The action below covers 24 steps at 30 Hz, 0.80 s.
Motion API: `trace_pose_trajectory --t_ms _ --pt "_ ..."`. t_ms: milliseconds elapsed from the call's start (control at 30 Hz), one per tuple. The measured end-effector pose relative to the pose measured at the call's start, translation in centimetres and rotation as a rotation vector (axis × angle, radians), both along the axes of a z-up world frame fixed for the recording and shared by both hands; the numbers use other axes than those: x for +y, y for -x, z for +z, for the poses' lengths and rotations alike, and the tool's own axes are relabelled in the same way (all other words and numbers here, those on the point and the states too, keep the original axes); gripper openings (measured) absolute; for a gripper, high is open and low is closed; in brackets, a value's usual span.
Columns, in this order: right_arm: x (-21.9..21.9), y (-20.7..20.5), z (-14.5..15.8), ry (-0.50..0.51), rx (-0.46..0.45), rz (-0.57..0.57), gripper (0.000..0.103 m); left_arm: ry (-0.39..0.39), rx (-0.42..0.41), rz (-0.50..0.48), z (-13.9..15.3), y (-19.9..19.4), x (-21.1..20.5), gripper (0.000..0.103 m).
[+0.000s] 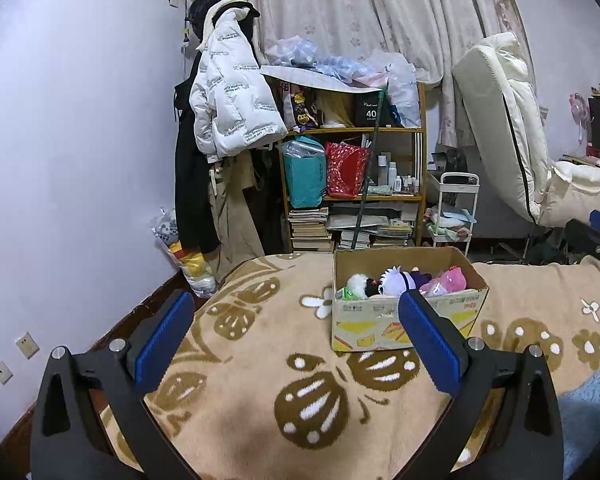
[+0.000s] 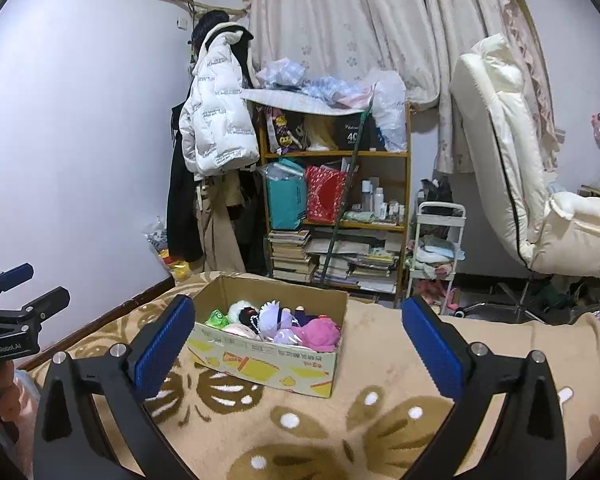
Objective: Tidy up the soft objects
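Partly hidden: plush toys (image 2: 278,322) behind box (image 2: 260,368) wall.

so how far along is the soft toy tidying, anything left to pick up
Done: the plush toys sit together inside the cardboard box on the blanket. In hand: nothing; the left tongs and the right tongs are both open and empty. Left: no loose toys show on the visible blanket, so it looks near finished, though its edges are out of view.

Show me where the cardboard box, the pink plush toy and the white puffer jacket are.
cardboard box (image 2: 268,364), right wrist view, on its printed front wall.
pink plush toy (image 2: 320,330), right wrist view, on its body inside the box.
white puffer jacket (image 1: 228,96), left wrist view, on its quilted back.
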State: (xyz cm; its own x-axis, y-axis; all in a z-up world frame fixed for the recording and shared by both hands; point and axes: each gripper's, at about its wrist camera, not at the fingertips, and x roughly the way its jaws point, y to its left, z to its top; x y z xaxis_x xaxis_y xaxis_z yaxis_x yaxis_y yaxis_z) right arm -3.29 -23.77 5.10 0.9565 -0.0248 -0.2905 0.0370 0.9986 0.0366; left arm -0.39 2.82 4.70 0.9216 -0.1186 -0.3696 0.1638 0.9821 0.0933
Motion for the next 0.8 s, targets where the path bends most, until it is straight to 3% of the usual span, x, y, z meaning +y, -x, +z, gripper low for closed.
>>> trace_pose_trajectory --t_ms 233,800 --pt "-0.1 2.3 -1.4 0.016 -0.029 -0.019 0.103 0.015 -0.059 0.007 -0.6 1.2 0.2 0.101" --pt "-1.0 2.0 -5.0 -0.015 0.004 -0.031 0.103 0.012 -0.007 -0.009 -2.1 0.4 -0.3 0.101"
